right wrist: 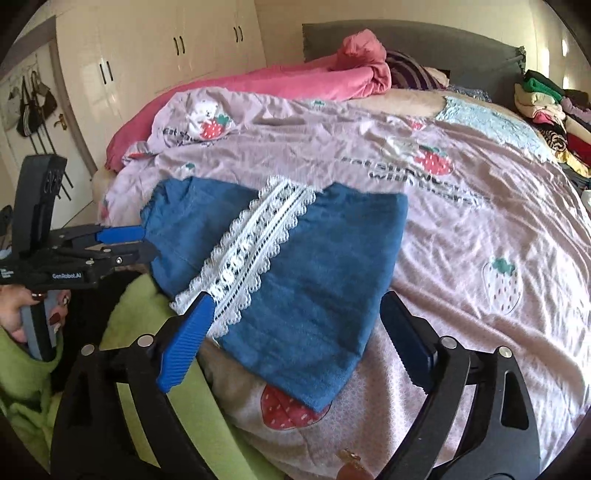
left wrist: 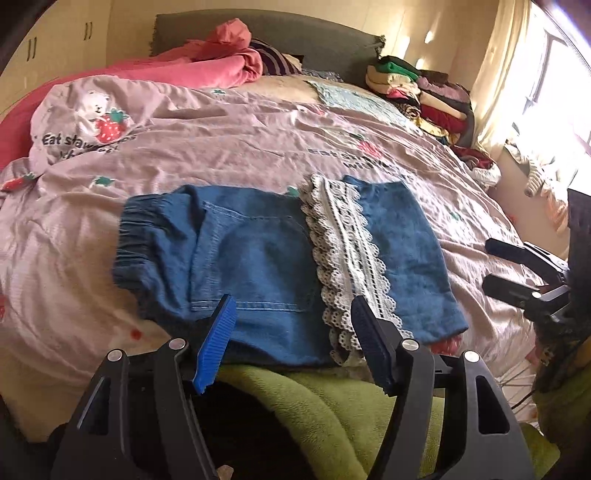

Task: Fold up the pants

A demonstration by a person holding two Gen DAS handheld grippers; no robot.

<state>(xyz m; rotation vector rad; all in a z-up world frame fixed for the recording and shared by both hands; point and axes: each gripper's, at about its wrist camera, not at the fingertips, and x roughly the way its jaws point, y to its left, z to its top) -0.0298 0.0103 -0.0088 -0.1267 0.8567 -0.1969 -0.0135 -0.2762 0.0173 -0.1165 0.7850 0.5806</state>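
Note:
Blue denim pants (left wrist: 255,254) with a white lace stripe (left wrist: 347,254) lie folded on the pink strawberry bedspread (left wrist: 229,147), near the bed's front edge. The elastic waistband is at the left. My left gripper (left wrist: 295,321) is open, its jaws wide apart just above the pants' near edge, holding nothing. It also shows in the right wrist view (right wrist: 146,243) at the pants' left edge. My right gripper (right wrist: 295,314) is open over the pants' (right wrist: 314,269) near right corner, empty. It shows at the right in the left wrist view (left wrist: 491,266).
A green fleece garment (left wrist: 314,406) lies at the bed's near edge. A pink blanket (left wrist: 207,62) and a grey headboard (left wrist: 295,33) are at the far end. A pile of folded clothes (left wrist: 421,96) sits far right. White wardrobes (right wrist: 177,48) stand left.

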